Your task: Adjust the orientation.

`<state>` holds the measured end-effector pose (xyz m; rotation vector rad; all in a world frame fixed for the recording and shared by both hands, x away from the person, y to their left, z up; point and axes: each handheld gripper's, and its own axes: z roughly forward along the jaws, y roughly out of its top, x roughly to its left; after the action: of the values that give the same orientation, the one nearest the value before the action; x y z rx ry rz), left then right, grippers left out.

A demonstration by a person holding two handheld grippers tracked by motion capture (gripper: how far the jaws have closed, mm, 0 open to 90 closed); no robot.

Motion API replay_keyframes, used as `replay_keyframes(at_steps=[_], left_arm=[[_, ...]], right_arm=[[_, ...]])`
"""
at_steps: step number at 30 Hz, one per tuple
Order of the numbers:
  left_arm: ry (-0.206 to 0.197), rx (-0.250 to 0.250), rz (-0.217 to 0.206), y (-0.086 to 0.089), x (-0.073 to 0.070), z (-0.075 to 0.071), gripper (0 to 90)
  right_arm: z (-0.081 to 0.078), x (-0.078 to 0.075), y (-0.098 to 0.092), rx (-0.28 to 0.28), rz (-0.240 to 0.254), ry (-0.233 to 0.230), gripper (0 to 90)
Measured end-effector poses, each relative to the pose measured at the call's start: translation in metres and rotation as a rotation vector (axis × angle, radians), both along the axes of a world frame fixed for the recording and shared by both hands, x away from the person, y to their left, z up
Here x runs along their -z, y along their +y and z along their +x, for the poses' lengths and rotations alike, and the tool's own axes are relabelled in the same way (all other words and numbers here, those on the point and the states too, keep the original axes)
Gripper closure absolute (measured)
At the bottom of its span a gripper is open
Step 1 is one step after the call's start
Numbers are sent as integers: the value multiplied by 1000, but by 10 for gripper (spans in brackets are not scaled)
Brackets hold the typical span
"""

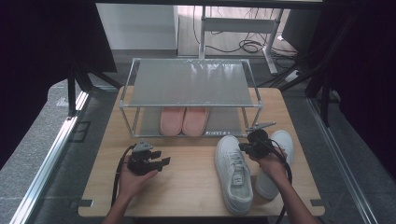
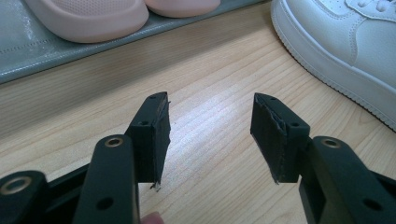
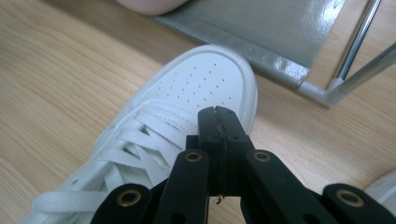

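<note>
Sneakers (image 1: 233, 173) are lying toes toward the rack (image 1: 189, 83), likely waiting for shelving beside the pink slippers (image 1: 183, 120). Right tool (image 3: 218, 112) is hovering, jaws pressed together on nothing, just above the nearer toe. Left tool (image 2: 210, 135) is idling, jaws wide (nothing between). Wooden table (image 1: 187, 182); grey floor beyond, cables trailing.

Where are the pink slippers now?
In the high view, the pink slippers lie side by side on the shoe rack's lower shelf, behind the white sneakers.
</note>
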<state>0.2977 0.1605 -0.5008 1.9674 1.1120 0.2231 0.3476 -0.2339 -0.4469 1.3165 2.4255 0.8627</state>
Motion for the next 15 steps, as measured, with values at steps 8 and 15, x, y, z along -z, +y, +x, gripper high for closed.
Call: replay_keyframes(at_steps=[8, 15], left_arm=[[0, 3, 0, -1, 0, 0, 479], [-1, 4, 0, -2, 0, 0, 479]], right_arm=[[0, 3, -1, -5, -14, 43, 900], [0, 3, 2, -11, -28, 46, 900]])
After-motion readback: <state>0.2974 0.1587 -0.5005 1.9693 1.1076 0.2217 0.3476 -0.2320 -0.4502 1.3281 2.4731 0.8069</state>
